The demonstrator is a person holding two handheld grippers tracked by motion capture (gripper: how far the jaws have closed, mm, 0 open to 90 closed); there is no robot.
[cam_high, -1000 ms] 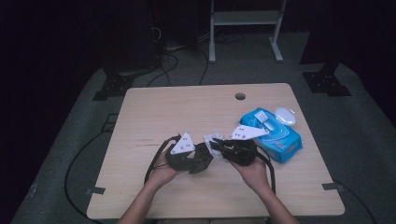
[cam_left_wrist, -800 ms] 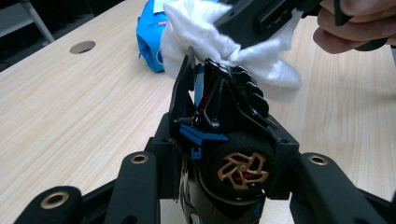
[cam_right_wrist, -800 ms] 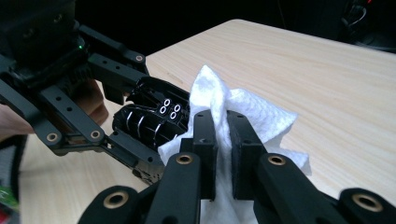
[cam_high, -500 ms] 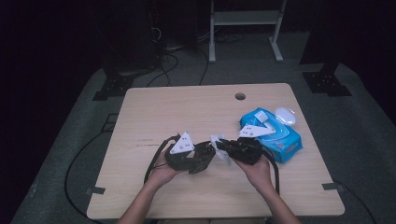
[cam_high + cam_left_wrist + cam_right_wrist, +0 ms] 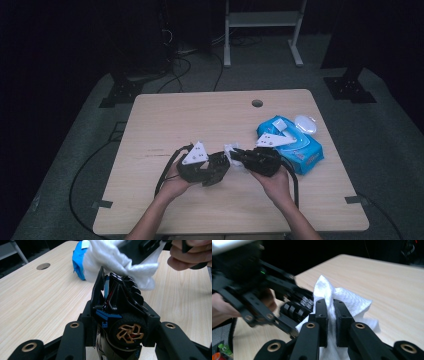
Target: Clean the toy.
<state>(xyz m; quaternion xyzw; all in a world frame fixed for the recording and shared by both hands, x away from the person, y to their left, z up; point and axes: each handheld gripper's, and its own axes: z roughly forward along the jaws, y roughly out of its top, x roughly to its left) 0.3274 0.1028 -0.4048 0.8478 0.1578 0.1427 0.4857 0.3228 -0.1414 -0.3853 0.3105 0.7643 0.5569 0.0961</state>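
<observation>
High view: the left tool [image 5: 216, 170] and the right tool [image 5: 240, 157] meet nose to nose over the near middle of the pale wooden bench [image 5: 200, 120], with a scrap of white wipe [image 5: 231, 152] between them. A blue wipes pack [image 5: 295, 142] lies just right of the right hand, a clear lid [image 5: 305, 122] beside its far corner. The bench has a round cable hole [image 5: 257, 103]; it stands on grey carpet in a dark room, with cables and a white metal frame behind.

Left gripper view: here the load is plain, a black toy car [image 5: 120, 312] with blue trim and a gold-spoked wheel, clamped between the jaws, its long axis running away from the camera toward the wipe [image 5: 117, 262], which presses on its far end.

Right gripper view: the jaws are closed on the wipe [image 5: 342, 300], which bunches upward above them; the left tool [image 5: 294, 307] sits blurred just beyond.
</observation>
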